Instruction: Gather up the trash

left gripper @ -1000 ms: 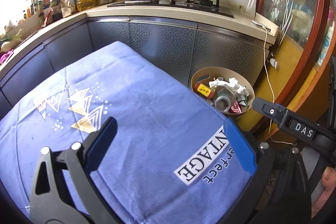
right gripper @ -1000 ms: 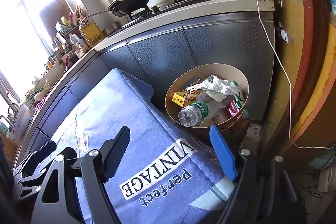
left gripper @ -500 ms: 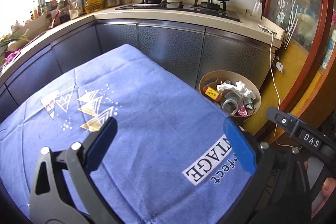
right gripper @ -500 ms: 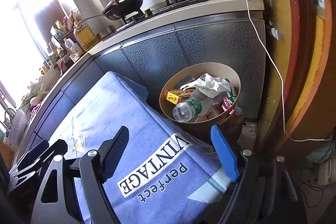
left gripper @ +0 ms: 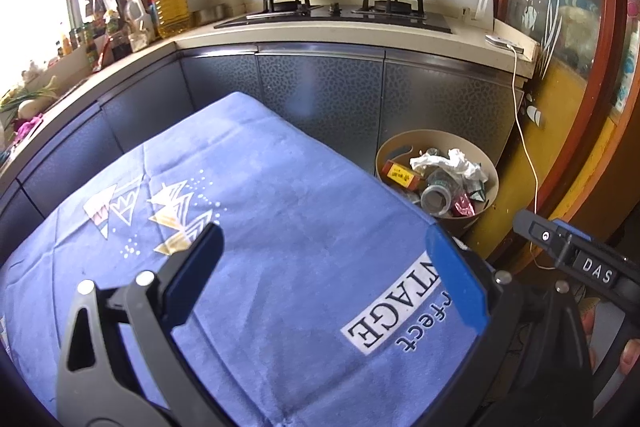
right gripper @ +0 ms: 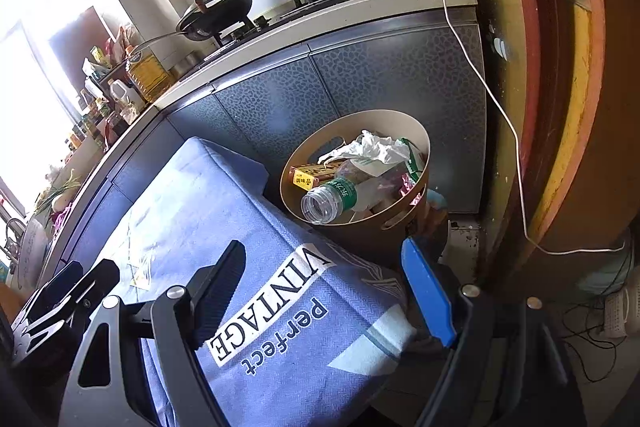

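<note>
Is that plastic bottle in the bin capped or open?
Open. The plastic bottle lies on its side atop the trash in the bin, its bare, capless mouth facing the right wrist camera.

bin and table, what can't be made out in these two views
- Bin bottom, both views: covered by the tissue, bottle and box.
- Table near edge, both views: hidden behind the open left gripper and right gripper.
- Box print: too small to read.

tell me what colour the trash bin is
Beige trash bin, inside and out; the right wrist view shows it best.
</note>
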### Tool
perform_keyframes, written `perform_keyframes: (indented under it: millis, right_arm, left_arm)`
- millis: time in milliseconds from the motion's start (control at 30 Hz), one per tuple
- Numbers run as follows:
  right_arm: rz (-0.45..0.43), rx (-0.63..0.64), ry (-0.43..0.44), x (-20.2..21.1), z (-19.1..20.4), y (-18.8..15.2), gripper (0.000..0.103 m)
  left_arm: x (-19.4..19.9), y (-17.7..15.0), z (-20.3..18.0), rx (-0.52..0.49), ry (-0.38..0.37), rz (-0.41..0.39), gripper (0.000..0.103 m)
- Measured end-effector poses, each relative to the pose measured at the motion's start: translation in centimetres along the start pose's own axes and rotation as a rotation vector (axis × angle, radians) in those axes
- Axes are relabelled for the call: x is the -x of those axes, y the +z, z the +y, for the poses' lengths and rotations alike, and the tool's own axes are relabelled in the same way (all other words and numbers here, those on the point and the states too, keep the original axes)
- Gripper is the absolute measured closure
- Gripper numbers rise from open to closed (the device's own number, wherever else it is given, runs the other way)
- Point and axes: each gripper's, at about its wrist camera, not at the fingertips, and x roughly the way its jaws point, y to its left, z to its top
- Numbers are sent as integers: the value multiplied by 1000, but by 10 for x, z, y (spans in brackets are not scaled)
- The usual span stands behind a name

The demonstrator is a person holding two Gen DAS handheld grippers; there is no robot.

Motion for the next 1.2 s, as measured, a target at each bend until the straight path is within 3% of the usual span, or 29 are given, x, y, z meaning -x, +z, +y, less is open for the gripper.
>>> perform_keyframes:
  millis: [800, 1200]
  right_arm:
    - [12, 38, 28, -2, 23, -4, 24]
    - [-26, 81, 25, 2, 31, -3, 24]
  left_arm:
    - [0, -9, 10, 14, 0, 8, 6]
    - [0, -9, 14, 25, 26, 6, 6]
